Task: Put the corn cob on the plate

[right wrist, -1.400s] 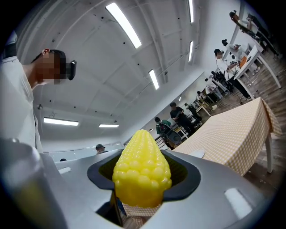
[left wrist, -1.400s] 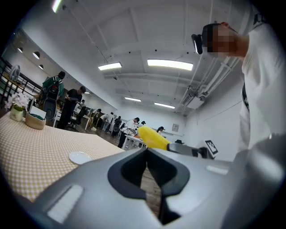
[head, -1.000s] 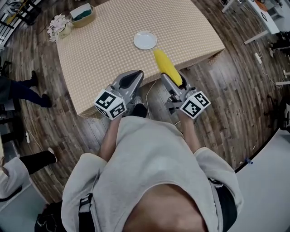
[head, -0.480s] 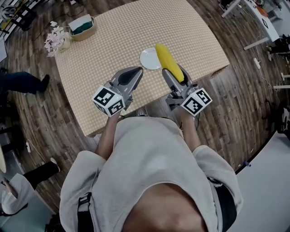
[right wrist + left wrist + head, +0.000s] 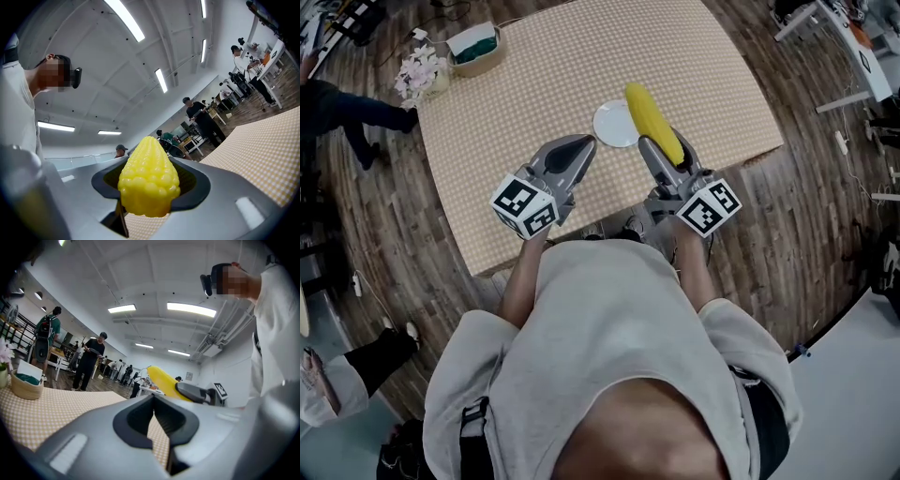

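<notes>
Right claw point(image 5: 664, 150) gripping 1 corn cob point(image 5: 649, 117), 1 plate point(image 5: 607, 125) on table point(image 5: 534, 84)

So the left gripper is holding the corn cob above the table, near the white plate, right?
No: the corn cob is held by the right gripper, not the left gripper; the right gripper view shows it between the jaws. It is above the table, near the white plate.

Yellow corn cob point(image 5: 653, 122) with bumpy kernels, clamped at its thick end between the jaws of the right hand-held gripper point(image 5: 664, 150), roughly level, tapered tip pointing away from the person. Small round white plate point(image 5: 607, 125) lies flat on the checked bench point(image 5: 534, 84). In the head view the cob overlaps the plate's right edge.
</notes>
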Demonstrator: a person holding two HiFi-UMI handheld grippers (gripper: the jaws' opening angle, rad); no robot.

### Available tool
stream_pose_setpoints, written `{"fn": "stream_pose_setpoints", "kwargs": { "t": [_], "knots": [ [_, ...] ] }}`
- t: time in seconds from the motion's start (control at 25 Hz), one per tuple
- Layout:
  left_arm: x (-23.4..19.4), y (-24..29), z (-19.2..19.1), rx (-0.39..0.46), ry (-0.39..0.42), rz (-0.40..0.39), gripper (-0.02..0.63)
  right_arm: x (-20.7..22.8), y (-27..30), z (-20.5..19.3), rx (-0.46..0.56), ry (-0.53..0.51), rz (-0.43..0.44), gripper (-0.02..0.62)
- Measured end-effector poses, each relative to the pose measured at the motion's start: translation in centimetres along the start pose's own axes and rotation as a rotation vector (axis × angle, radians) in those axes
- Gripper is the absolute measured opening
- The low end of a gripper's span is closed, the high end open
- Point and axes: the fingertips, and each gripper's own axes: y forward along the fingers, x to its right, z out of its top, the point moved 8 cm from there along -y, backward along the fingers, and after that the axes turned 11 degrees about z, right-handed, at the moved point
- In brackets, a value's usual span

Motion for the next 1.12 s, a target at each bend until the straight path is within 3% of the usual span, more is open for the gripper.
{"fn": "stream_pose_setpoints", "kwargs": {
  "t": [0.44, 0.64, 1.12],
  "knots": [
    [0.7, 1.9, -1.7, -0.021, -0.032, 0.108, 0.008, 3.8, -1.0, 1.0, -0.043, 0.055, 0.043, 0.249],
    [0.1, 1.6, -4.4, -0.068, -0.079, 0.165, 0.008, 5.6, -2.5, -1.2, -0.077, 0.122, 0.014, 0.249],
    [0.4, 1.7, -11.6, -0.177, -0.161, 0.192, 0.008, 9.2, -7.0, -7.5, -0.116, 0.237, -0.059, 0.249]
  ]
}}
